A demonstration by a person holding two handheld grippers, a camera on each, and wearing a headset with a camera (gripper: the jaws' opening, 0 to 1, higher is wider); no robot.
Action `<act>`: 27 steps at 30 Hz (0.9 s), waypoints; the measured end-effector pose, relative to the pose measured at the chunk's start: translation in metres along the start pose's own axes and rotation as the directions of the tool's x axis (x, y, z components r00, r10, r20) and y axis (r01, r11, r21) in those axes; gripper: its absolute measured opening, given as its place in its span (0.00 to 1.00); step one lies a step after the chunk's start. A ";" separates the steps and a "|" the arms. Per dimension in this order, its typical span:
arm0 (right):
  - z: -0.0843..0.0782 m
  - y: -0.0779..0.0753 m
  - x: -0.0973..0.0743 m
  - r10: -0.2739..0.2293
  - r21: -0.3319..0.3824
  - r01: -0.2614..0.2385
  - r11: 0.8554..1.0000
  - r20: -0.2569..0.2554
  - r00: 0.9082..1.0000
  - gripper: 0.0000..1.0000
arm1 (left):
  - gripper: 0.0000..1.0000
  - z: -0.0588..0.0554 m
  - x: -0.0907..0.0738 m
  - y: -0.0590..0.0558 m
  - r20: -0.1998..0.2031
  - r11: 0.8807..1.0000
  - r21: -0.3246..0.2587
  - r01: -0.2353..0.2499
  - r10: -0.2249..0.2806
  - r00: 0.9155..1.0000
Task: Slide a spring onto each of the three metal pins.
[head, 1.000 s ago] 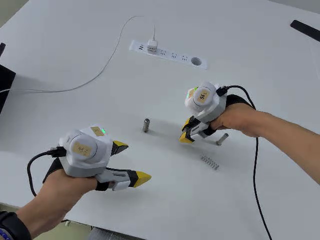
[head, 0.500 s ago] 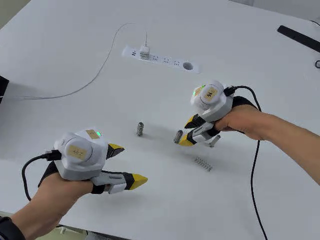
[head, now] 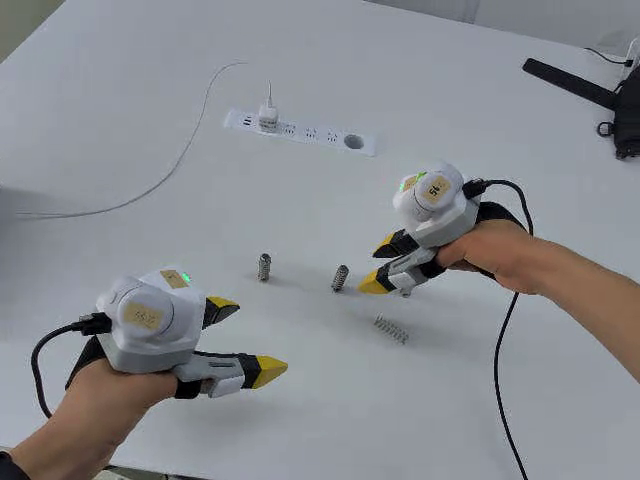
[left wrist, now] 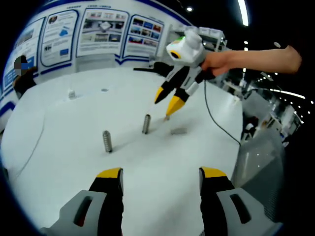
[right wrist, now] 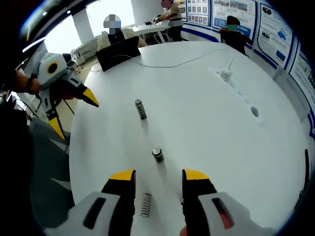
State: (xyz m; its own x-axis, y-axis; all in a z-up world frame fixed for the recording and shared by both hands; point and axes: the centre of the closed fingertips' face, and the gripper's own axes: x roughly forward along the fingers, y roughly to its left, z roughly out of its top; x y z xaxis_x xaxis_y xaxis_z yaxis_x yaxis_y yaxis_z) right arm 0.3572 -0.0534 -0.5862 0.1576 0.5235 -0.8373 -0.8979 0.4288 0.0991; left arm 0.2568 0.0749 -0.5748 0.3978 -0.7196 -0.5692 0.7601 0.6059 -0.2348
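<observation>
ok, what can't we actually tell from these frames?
- Third pin: head view, mostly hidden behind the right gripper; can't tell whether it carries a spring.
- Left pin and middle pin: head view, too small to tell whether their springs sit fully down.
- Loose spring: left gripper view, just a blurred smudge.
- Black item: head view, cut off by the right edge.
</observation>
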 end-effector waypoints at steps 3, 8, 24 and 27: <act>-0.001 -0.003 -0.007 -0.018 0.039 0.017 0.999 0.033 0.999 0.40 | 0.64 0.001 0.000 0.000 -0.001 1.000 0.003 0.000 0.000 1.000; -0.008 -0.002 -0.017 -0.042 0.097 0.034 0.995 0.077 0.996 0.42 | 0.64 0.004 -0.002 -0.001 0.001 1.000 0.010 -0.002 0.002 1.000; -0.028 -0.005 -0.052 -0.145 0.274 0.080 0.958 0.225 0.964 0.50 | 0.64 0.008 0.001 -0.010 -0.007 1.000 0.027 0.016 -0.016 1.000; -0.033 -0.003 -0.057 -0.156 0.298 0.078 0.951 0.250 0.955 0.52 | 0.64 0.010 0.002 -0.011 -0.007 0.999 0.028 0.016 -0.015 1.000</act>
State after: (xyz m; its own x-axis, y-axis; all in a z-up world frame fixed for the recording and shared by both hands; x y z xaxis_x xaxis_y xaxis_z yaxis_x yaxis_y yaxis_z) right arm 0.3377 -0.1089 -0.5569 0.3937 0.6175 -0.6810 -0.7198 0.6678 0.1894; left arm 0.2544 0.0638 -0.5652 0.3823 -0.7264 -0.5711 0.7802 0.5849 -0.2217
